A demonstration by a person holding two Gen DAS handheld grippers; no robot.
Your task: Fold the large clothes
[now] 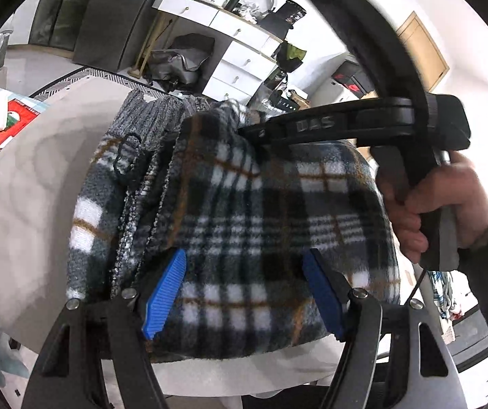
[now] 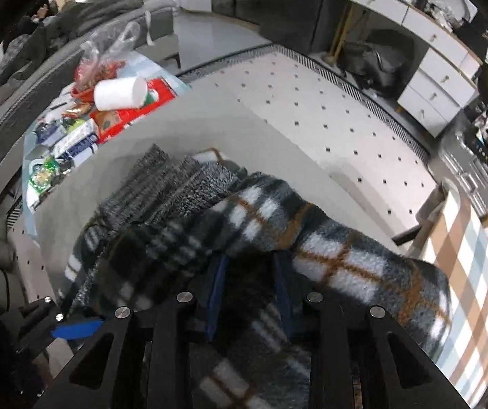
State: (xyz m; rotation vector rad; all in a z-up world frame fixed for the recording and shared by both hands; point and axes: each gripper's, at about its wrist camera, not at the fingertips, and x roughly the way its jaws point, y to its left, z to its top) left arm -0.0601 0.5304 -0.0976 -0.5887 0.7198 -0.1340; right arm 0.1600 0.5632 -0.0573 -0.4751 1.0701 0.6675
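Note:
A black, white and tan plaid fleece garment (image 1: 244, 211) with a grey knit lining lies bunched on a round white table (image 1: 22, 187). My left gripper (image 1: 247, 293) is open, its blue pads (image 1: 167, 293) resting on the near part of the garment. My right gripper (image 2: 250, 293) is shut on a fold of the plaid garment (image 2: 346, 266), which drapes over its fingers. The right gripper also shows in the left wrist view (image 1: 267, 133), reaching over the garment's far side with a hand on its handle.
Snack packets and a white roll (image 2: 119, 93) lie on the table's far left. A white dresser (image 1: 240, 51) stands behind on a dotted rug (image 2: 312, 102). A checked cloth (image 2: 465, 272) is at the right. A sofa with dark clothes (image 2: 73, 24) is far left.

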